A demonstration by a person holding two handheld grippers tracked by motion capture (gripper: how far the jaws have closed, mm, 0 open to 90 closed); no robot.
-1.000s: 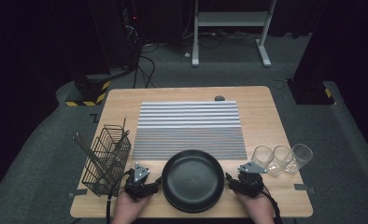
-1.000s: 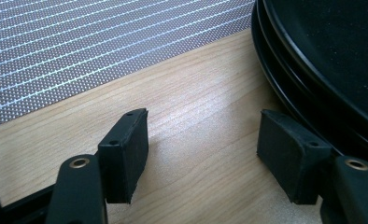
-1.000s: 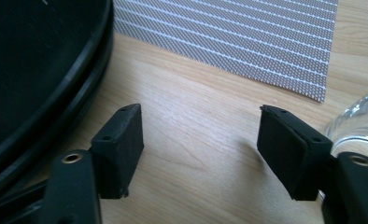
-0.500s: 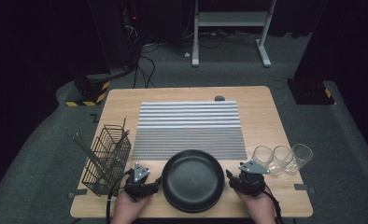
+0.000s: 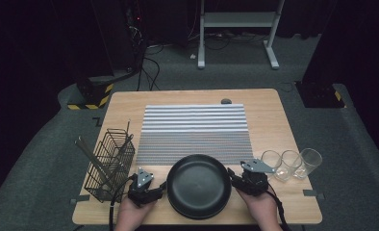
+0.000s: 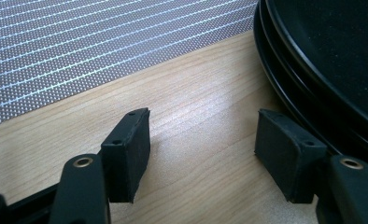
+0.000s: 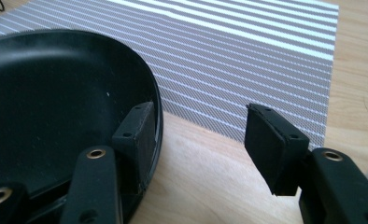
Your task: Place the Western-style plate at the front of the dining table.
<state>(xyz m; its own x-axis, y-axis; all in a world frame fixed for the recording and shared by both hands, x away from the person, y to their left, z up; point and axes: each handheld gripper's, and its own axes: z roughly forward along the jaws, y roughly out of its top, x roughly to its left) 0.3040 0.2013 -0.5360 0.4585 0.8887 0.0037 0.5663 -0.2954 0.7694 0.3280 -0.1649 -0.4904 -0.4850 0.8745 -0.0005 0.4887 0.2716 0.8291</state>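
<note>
Barely edged inward since a second before, with left gripper (image 6: 210,140) and right gripper (image 7: 205,135) both spread beside the plates (image 5: 197,185) at lower centre; needed even bites on opposite rims before lifting level.

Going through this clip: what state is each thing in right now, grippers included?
Left gripper: open, jaws empty, beside the plates' rim.
Right gripper: open, one jaw over the plates' rim.
Black plates: stacked, flat on the table.
Three glasses: upright, empty, in a row.
Wire basket: upright, holding utensils.
Striped mat: flat, bare.
</note>
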